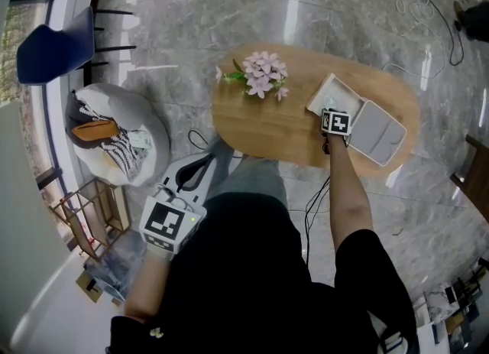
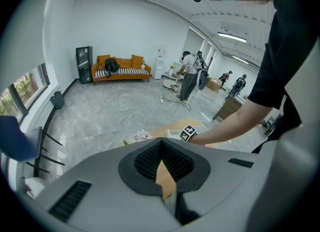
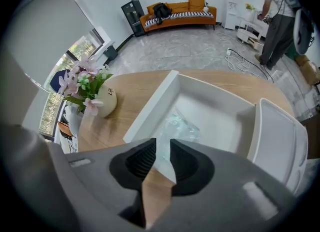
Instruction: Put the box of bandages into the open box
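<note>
An open white box (image 1: 330, 89) lies on the oval wooden table (image 1: 267, 127), its lid (image 1: 377, 131) folded out to the right. In the right gripper view a pale bluish bandage pack (image 3: 181, 125) lies on the floor of the box (image 3: 150, 106), beside the lid (image 3: 277, 141). My right gripper (image 3: 162, 146) hovers just above the box's near wall, pointing steeply down, open, with nothing between its jaws. It also shows over the box in the head view (image 1: 331, 112). My left gripper (image 1: 203, 161) hangs low off the table's near-left edge, shut and holding nothing (image 2: 161, 146).
A white vase of pink flowers (image 1: 261, 74) stands on the table left of the box (image 3: 97, 98). On the floor are a grey beanbag (image 1: 126, 142) with a slipper and clothing, a blue chair (image 1: 52, 47) and cables (image 1: 428, 8). A person (image 3: 278, 13) stands far behind.
</note>
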A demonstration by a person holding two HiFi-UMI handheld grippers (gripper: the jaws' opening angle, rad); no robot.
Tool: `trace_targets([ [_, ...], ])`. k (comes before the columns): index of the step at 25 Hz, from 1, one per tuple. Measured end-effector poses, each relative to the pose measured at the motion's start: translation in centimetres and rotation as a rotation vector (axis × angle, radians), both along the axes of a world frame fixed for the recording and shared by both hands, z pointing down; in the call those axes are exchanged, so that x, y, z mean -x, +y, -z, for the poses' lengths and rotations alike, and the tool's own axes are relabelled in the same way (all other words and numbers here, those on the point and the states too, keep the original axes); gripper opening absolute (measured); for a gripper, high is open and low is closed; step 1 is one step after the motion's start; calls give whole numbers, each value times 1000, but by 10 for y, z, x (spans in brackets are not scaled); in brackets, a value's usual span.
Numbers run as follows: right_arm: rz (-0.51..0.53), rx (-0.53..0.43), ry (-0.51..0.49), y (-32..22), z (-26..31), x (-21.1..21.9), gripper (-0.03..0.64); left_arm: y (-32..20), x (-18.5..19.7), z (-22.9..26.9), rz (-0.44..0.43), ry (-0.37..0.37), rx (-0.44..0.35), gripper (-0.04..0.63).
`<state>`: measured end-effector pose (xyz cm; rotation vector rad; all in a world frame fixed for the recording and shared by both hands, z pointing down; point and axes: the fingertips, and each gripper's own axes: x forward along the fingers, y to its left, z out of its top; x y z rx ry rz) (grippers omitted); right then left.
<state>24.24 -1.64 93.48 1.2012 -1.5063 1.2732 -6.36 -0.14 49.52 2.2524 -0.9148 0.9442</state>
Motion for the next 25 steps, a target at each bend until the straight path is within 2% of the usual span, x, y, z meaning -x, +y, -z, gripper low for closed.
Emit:
trace_targets([
  [6, -15, -27, 16, -2, 11, -1, 98, 3, 2, 0, -14, 14, -10, 11],
  [17, -32, -115, 34, -12, 60, 6, 98, -3, 2, 8, -60, 95, -57, 11],
  [25, -37, -190, 28, -4, 107, 28, 98, -12, 4, 13, -81, 155, -79, 11],
])
